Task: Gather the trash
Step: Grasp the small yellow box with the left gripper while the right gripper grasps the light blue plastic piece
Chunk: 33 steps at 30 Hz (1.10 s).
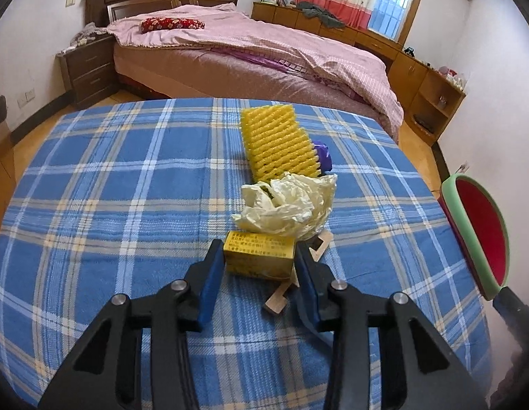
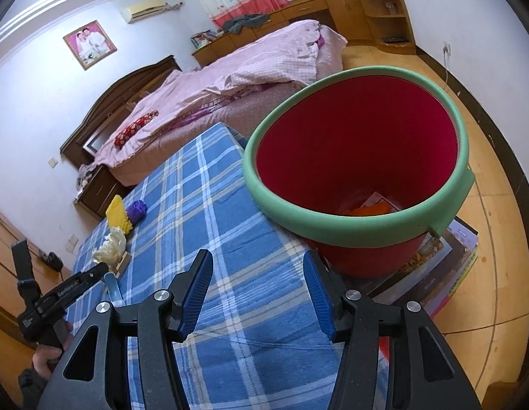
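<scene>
A small yellow box point(image 1: 259, 256) lies on the blue plaid tablecloth point(image 1: 110, 205), and my left gripper point(image 1: 259, 260) is shut on it, blue pads against its two sides. Just behind the box sit a crumpled cream plastic bag point(image 1: 285, 205), a yellow foam net point(image 1: 278, 143) and a purple wad point(image 1: 323, 157). Small wooden pieces point(image 1: 276, 302) lie under and beside the box. My right gripper point(image 2: 258, 259) hangs open and empty over the table's edge, facing a red bin with a green rim point(image 2: 333, 225). Something orange point(image 2: 370, 210) lies at the bin's bottom.
The bin point(image 1: 476, 235) stands off the table's right side on a stack of magazines point(image 2: 445, 266) on the wooden floor. A bed with a pink cover point(image 1: 247, 44) stands beyond the table, a nightstand point(image 1: 90, 68) to its left. A hand point(image 2: 45, 355) holds the left gripper point(image 2: 100, 268).
</scene>
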Motion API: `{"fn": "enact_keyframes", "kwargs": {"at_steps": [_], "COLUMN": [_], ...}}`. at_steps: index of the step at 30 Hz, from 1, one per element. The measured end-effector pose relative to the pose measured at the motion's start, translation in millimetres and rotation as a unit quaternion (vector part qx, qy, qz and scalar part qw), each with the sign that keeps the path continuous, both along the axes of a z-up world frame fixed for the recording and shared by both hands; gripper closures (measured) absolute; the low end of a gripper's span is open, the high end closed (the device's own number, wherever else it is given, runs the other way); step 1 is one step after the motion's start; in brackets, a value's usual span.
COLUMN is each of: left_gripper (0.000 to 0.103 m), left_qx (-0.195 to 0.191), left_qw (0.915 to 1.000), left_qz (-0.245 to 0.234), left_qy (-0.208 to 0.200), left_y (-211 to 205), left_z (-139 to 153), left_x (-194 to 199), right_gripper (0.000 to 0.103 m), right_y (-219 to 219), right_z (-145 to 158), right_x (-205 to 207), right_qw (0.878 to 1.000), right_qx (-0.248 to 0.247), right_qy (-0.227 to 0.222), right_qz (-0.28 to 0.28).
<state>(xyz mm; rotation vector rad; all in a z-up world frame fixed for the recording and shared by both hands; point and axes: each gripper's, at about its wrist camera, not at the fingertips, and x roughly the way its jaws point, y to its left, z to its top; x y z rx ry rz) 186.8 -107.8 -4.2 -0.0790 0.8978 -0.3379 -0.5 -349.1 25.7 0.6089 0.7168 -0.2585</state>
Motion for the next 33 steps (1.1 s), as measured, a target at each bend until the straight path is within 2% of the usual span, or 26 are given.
{"fn": "enact_keyframes", "kwargs": {"at_steps": [11, 19, 22, 33], "left_gripper": [0.061, 0.061, 0.061, 0.061], "left_qx": [0.008, 0.027, 0.031, 0.023], "left_qw": [0.9995, 0.9982, 0.9975, 0.9966], "left_qz": [0.023, 0.043, 0.053, 0.075], "left_qy": [-0.023, -0.032, -0.034, -0.026], "left_y": [35, 62, 71, 93], "left_z": [23, 28, 28, 22], "left_x": [-26, -45, -50, -60], "right_gripper": [0.047, 0.047, 0.047, 0.047], "right_y": [32, 74, 95, 155], "right_z": [13, 18, 16, -5], "right_x": [14, 37, 47, 90], "right_qw": [0.999, 0.996, 0.992, 0.976], "right_qx": [-0.009, -0.017, -0.035, -0.056], "right_qy": [-0.008, -0.011, -0.008, 0.018], "right_qz": [0.032, 0.091, 0.119, 0.210]}}
